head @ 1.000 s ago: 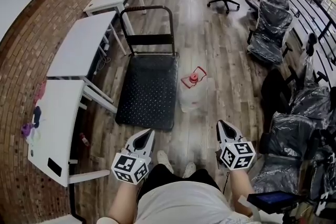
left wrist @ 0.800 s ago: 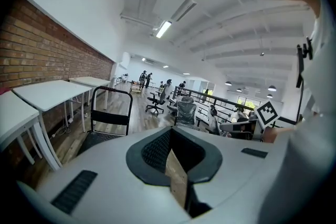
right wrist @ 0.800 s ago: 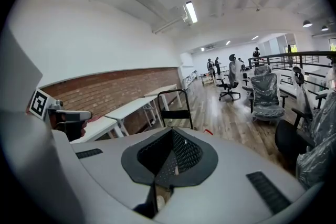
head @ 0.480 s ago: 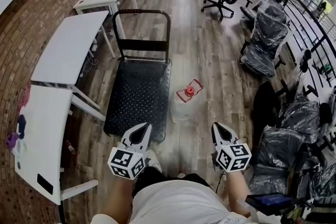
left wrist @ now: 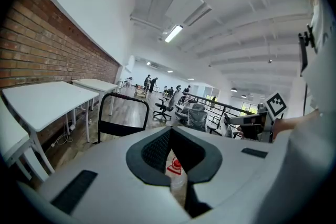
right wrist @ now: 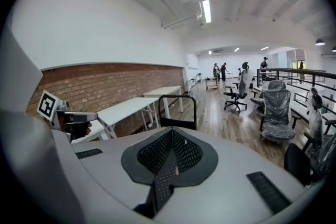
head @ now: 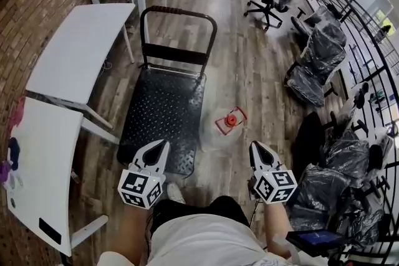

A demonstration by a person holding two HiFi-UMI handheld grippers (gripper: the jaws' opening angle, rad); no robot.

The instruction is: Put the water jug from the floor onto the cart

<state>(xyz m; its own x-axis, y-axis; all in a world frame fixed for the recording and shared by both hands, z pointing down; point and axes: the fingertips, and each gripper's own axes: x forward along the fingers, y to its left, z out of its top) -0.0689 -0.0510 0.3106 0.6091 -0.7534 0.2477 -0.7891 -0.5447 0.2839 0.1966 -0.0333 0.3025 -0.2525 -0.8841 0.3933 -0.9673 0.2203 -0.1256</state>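
While the person stands on the wooden floor (head: 249, 71) of a large brick-walled room, white tabletops (head: 75, 53) line the wall on the person's left. Plastic-wrapped office chairs (head: 315, 65) crowd a black railing on the right. Straight ahead lies the black flatbed cart (head: 163, 115), with its upright push handle (head: 179, 12) at the far end.

The clear water jug (head: 224, 131), with a red cap and a red carrying handle, stands upright on the floor just beside the cart's near right corner. It is off the deck and apart from both grippers.

The left gripper (head: 163, 144) hovers over the cart's near edge. Its jaws stand a narrow slit apart and hold nothing; through that slit the left gripper view catches the jug's red cap farther off.

The right gripper (head: 254, 145) hangs above the floor, to the right of the jug and nearer the person. Its jaws are pressed fully together, the ribbed pads meeting along one line, and they grip nothing.
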